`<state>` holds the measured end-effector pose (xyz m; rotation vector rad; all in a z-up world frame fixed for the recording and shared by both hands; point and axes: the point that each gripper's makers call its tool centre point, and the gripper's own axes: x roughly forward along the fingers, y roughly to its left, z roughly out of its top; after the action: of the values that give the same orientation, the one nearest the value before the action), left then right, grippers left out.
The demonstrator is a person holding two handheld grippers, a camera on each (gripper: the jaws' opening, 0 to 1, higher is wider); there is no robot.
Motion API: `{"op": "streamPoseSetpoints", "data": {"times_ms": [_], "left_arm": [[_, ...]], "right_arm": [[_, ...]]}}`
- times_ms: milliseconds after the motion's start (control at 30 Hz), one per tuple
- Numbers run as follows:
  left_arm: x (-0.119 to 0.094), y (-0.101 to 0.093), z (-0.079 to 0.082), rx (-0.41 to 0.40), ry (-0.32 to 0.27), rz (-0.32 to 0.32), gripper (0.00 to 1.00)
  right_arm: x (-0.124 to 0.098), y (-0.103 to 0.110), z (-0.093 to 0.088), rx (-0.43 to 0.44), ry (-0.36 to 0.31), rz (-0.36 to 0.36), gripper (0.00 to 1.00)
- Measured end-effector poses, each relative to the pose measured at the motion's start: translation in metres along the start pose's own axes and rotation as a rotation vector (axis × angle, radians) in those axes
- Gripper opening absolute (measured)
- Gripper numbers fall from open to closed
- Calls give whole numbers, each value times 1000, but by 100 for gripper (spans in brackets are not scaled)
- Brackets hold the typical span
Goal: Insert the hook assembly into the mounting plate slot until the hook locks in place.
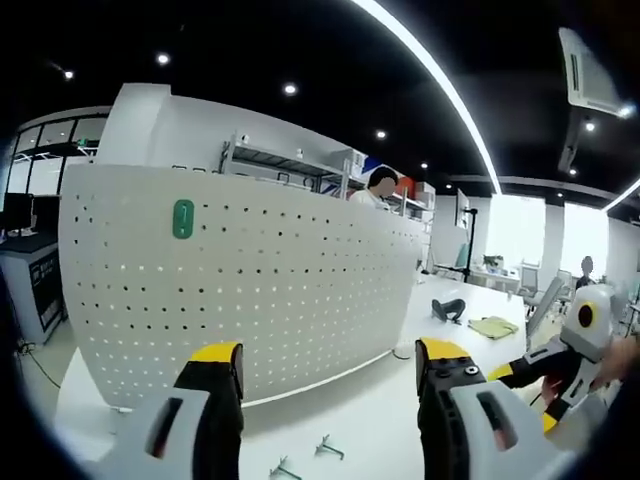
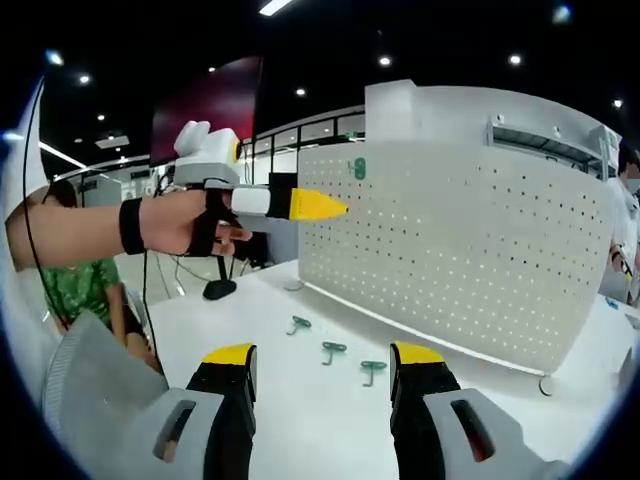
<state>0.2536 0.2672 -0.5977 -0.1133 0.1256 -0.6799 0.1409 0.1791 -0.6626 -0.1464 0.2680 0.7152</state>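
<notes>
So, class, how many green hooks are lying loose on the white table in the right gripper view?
3, in a row before the pegboard: left hook, middle hook, right hook, all beyond the open right tongs. Others may be hidden.

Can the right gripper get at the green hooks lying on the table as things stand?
Probably yes: the right gripper is open, and the three green hooks lie on bare table just ahead of its jaws, unobstructed.
</notes>
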Motion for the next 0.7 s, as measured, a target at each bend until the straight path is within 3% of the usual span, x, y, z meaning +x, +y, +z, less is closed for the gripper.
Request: {"op": "streamPoseSetpoints", "data": {"times_ms": [200, 700], "left_arm": [[-13, -10, -13, -38, 14, 1, 75], [-28, -26, -29, -16, 56, -23, 80]], "right_arm": [[-1, -1, -1, 8, 1, -3, 54], [2, -10, -6, -3, 22, -9, 54]]}}
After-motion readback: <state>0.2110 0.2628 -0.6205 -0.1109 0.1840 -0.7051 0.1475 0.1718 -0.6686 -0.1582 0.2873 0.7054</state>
